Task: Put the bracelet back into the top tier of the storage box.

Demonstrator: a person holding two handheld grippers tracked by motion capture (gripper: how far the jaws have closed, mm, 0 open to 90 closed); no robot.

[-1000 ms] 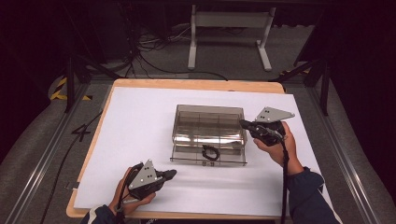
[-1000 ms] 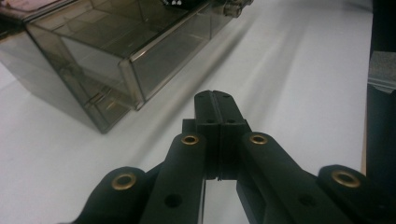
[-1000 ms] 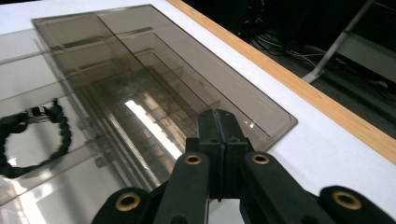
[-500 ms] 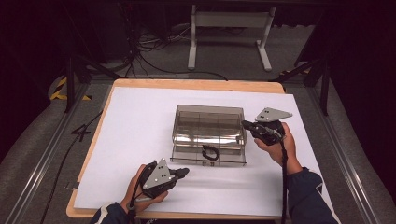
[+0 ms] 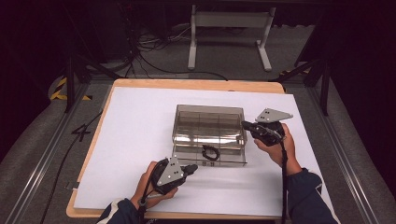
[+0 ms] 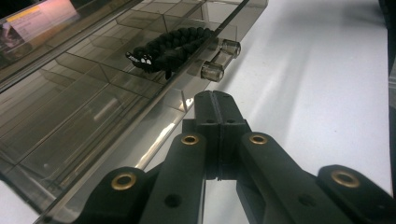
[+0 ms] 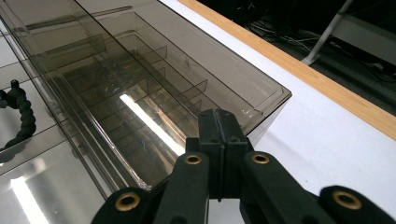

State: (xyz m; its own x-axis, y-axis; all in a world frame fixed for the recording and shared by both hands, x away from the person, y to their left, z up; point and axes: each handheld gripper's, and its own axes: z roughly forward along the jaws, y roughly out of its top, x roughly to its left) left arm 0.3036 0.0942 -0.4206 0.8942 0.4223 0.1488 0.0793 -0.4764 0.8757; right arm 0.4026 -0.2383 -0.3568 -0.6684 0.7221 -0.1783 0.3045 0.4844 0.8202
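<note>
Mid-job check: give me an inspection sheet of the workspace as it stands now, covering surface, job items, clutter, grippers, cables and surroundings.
Surface: white sheet over a wooden tabletop.
Job's things: smoky clear plastic compartment box, lid open and lying flat toward the person; black braided bracelet lies on the lid.
Clutter: nothing seen.
Grippers: left gripper jaws shut, empty, just off the lid's near-left corner; right gripper jaws shut, empty, at the box's right wall.
Cables: a black cable trails from the right gripper; loose cables on the floor beyond the table.
Surroundings: dark room, white stand legs behind, grey floor.
</note>
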